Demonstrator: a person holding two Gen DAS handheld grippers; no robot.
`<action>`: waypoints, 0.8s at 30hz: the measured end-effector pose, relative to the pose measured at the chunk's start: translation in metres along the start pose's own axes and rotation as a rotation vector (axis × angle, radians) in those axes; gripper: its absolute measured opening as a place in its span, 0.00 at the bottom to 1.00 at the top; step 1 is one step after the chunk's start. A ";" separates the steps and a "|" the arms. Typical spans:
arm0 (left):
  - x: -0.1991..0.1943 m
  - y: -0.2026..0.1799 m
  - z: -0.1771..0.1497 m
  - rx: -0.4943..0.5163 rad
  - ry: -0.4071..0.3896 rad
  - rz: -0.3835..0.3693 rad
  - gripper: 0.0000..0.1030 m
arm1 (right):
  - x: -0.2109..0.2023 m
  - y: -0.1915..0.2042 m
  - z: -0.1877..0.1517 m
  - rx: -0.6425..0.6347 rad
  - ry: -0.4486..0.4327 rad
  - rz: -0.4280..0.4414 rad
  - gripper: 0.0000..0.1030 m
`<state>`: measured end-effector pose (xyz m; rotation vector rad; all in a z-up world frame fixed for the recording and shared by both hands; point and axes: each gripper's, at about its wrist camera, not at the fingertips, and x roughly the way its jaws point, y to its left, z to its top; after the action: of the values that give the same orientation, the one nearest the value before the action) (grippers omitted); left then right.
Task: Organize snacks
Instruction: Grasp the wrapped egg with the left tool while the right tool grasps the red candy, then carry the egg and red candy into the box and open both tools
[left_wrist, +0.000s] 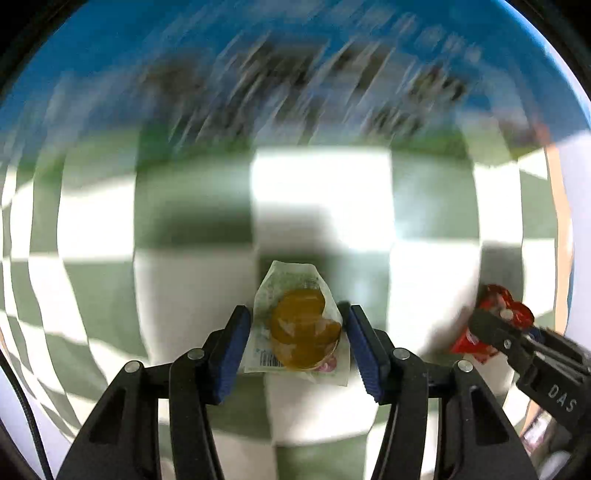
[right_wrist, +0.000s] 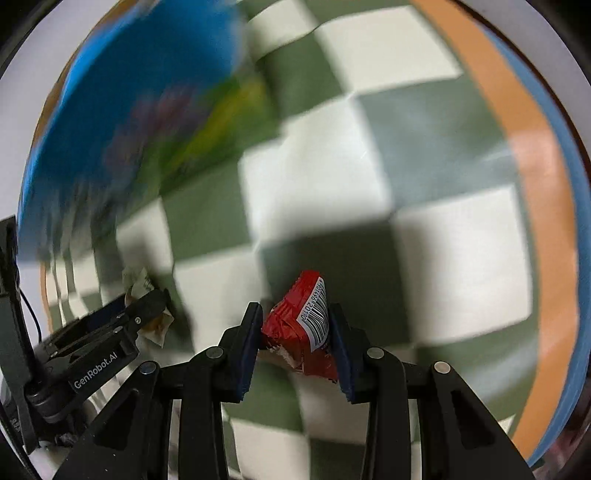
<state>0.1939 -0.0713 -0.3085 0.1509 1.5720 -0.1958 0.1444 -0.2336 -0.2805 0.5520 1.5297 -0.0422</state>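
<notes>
Gripping a crinkly red foil packet (right_wrist: 301, 328) with a white barcode, the right gripper (right_wrist: 295, 332) clamps it over the green-and-white checked cloth (right_wrist: 443, 240). The left gripper's (left_wrist: 297, 332) ribbed blue pads (left_wrist: 364, 343) press a clear wrapper of round amber sweets (left_wrist: 299, 328), mid-cloth.

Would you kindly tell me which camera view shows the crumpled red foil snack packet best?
The right wrist view: the crumpled red foil snack packet sits centred between the right claw pads, barcode readable. The left wrist view catches it only at the right edge, small, partly hidden by that claw.
</notes>
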 end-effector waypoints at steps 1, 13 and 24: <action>0.001 0.008 -0.011 -0.005 0.014 -0.002 0.50 | 0.004 0.006 -0.007 -0.018 0.017 0.003 0.38; 0.018 0.054 -0.045 -0.166 0.094 -0.107 0.52 | 0.042 0.056 -0.059 -0.149 0.118 -0.028 0.38; 0.043 0.040 -0.015 -0.099 0.134 -0.064 0.66 | 0.046 0.052 -0.057 -0.114 0.142 -0.029 0.50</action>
<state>0.1875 -0.0298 -0.3527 0.0372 1.7175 -0.1601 0.1134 -0.1533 -0.3049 0.4499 1.6675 0.0628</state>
